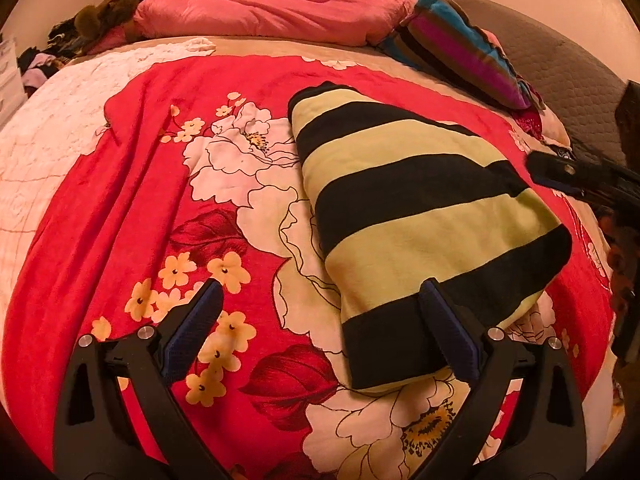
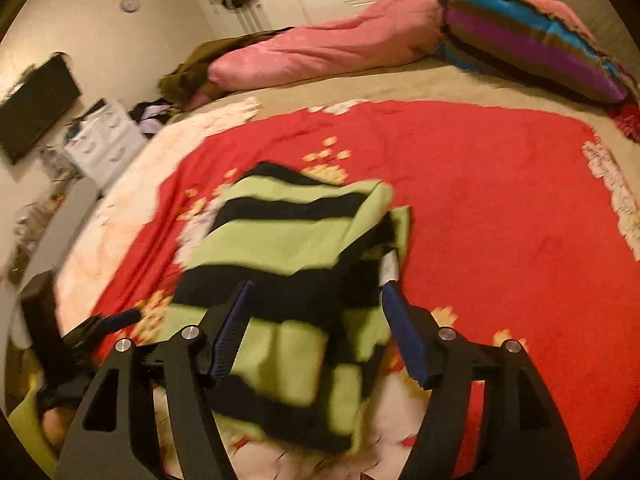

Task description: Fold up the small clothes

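Both grippers spread wide, gripping nothing. Left gripper (image 1: pixel 322 292) hovers over the blanket (image 1: pixel 120 208); folded striped top (image 1: pixel 412 216) lies just ahead, near end under its right finger. Right gripper (image 2: pixel 316 294) straddles the same top (image 2: pixel 288 248), view blurred; contact unclear. Pink pillow (image 1: pixel 256 12) far ahead

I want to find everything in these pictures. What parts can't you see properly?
- Left wrist view: the near end of the folded green-and-black striped garment is partly covered by the left gripper finger.
- Left wrist view: the right gripper is cut off by the edge, so its jaws are unclear.
- Right wrist view: the garment is motion-blurred; its folds are unclear.
- Right wrist view: the small white drawer unit is blurred.
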{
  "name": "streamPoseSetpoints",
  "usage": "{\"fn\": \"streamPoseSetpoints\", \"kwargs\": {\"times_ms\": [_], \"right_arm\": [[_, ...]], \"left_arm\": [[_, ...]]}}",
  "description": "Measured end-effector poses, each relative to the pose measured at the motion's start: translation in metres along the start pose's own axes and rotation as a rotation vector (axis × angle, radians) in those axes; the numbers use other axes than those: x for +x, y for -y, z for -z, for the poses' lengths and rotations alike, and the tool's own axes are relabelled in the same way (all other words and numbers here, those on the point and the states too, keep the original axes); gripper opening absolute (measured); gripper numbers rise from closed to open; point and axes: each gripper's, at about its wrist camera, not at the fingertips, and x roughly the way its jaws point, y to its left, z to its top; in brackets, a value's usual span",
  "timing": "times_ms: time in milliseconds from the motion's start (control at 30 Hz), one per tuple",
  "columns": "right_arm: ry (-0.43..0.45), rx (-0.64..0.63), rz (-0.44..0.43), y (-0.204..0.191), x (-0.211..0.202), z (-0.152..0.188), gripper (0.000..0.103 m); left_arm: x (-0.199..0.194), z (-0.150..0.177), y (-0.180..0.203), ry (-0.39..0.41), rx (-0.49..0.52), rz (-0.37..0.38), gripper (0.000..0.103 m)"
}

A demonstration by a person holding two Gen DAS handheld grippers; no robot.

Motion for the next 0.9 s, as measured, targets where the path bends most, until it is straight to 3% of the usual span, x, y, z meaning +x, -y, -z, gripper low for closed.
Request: {"fn": "streamPoseSetpoints", "kwargs": {"times_ms": [67,133,200,367,500,600,667,767,800,900], "right_arm": [[-0.043,-0.024,-0.007,-0.004,0.006,0.008,0.065],[-0.107,-0.058,0.095,-0.002,0.022,0.019,0.061],[-0.147,-0.01,0.13,0.009,0.035,0.027,0.061],[-0.15,0.039,0.131,0.018,0.051,0.039,0.061],[-0.121,0.071,0.06,0.019,0.038,0.033,0.064],[-0.084,0.093,0.003,0.023,0.026,0.024,0.08],[-0.08,0.106,-0.012,0.026,0.026,0.019,0.081],[-0.087,0.117,-0.053,0.027,0.031,0.015,0.081],[-0.1,0.12,-0.071,0.028,0.035,0.015,0.086],[-0.158,0.121,-0.064,0.03,0.053,0.015,0.086]], "left_arm": [[0.001,0.001,0.002,-0.004,0.007,-0.004,0.092],[0.001,0.002,0.002,-0.007,0.01,-0.005,0.092],[0.002,0.003,0.002,-0.012,0.014,-0.007,0.093],[0.004,0.004,0.002,-0.018,0.02,-0.012,0.093],[0.005,0.004,0.0,-0.016,-0.007,0.012,0.093],[0.006,0.003,-0.002,-0.013,-0.029,0.025,0.093],[0.007,0.002,-0.002,-0.012,-0.034,0.027,0.093],[0.009,0.002,-0.001,-0.015,-0.036,0.034,0.093],[0.01,0.002,-0.001,-0.016,-0.036,0.036,0.093],[0.012,0.001,0.0,-0.016,-0.029,0.038,0.093]]}}
